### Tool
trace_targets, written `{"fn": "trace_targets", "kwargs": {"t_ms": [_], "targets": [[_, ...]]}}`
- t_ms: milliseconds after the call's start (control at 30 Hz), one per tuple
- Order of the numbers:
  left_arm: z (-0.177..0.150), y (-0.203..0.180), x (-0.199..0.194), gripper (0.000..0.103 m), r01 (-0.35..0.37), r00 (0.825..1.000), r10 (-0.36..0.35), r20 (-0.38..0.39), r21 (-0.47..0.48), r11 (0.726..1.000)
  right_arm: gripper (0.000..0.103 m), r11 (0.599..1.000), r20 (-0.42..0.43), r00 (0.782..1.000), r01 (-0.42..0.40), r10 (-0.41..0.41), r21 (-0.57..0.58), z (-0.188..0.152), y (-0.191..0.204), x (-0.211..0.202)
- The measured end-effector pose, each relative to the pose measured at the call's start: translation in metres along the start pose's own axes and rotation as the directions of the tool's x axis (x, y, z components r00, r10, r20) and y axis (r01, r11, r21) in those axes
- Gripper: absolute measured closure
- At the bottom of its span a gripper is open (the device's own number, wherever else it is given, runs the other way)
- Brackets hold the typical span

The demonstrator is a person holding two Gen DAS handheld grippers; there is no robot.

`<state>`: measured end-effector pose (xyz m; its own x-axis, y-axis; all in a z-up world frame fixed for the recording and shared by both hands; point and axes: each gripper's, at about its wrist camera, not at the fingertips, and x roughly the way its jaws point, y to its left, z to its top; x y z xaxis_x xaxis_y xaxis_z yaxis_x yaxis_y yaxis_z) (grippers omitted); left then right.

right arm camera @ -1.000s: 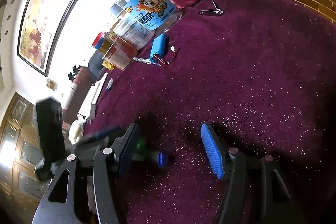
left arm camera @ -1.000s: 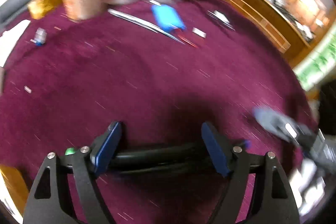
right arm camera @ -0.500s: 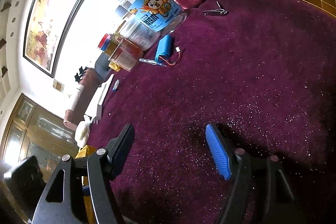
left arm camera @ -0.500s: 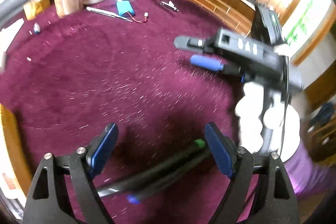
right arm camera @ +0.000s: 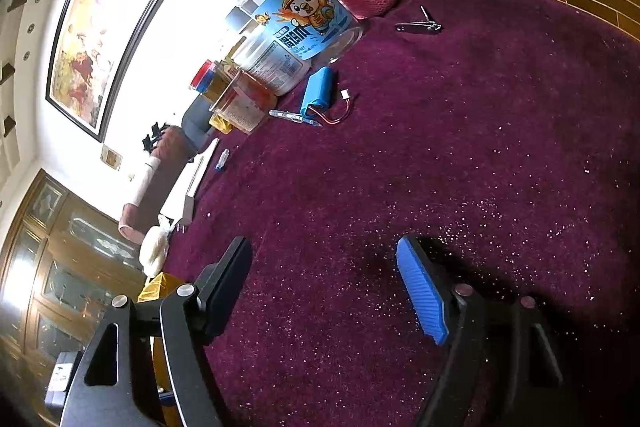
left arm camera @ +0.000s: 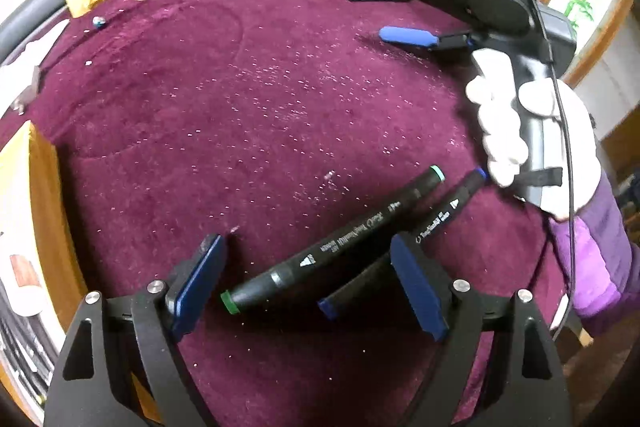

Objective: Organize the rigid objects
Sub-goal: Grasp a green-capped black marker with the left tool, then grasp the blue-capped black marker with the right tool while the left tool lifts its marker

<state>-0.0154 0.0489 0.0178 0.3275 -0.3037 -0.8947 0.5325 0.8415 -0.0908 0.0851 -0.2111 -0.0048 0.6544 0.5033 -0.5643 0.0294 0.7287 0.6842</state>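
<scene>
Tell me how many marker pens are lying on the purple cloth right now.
2, lying side by side: the green-capped marker between the left gripper fingers, and the blue-capped marker passing behind its right finger. None visible elsewhere.

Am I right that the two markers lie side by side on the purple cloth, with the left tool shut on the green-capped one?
Not quite: in the left wrist view the left tool is open, and the green-capped marker lies loose between its pads, beside the blue-capped marker on the cloth.

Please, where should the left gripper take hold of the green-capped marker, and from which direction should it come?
Grip the green-capped marker at mid-barrel, descending from above with the open left gripper turned across its length. It lies flat and diagonal; the blue-capped marker lies close beside it.
</scene>
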Motion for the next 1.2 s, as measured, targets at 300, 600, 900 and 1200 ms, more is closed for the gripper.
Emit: {"fn": "trace_targets", "kwargs": {"t_ms": [300, 600, 900, 1200], "targets": [[0.024, -0.01, 0.019, 0.031, -0.198, 0.979, 0.204, 0.029, -0.139, 0.97, 0.031, 1.0, 0.004, 1.0, 0.007, -0.007, -0.026, -0.001, 0.002, 0.001], [0.039, -0.024, 0.035, 0.011, -0.153, 0.981, 0.162, 0.108, -0.083, 0.985, 0.031, 1.0, 0.005, 1.0, 0.005, -0.005, -0.024, -0.001, 0.002, 0.001], [0.019, -0.009, -0.001, 0.09, -0.061, 0.986, 0.08, 0.147, -0.132, 0.989, 0.025, 0.998, 0.005, 1.0, 0.004, -0.004, -0.056, -0.002, 0.005, 0.003], [-0.038, 0.023, -0.06, 0.085, 0.081, 0.964, 0.017, 0.267, -0.353, 0.932, 0.021, 0.997, 0.015, 1.0, -0.008, 0.009, -0.081, -0.004, 0.006, 0.004]]}}
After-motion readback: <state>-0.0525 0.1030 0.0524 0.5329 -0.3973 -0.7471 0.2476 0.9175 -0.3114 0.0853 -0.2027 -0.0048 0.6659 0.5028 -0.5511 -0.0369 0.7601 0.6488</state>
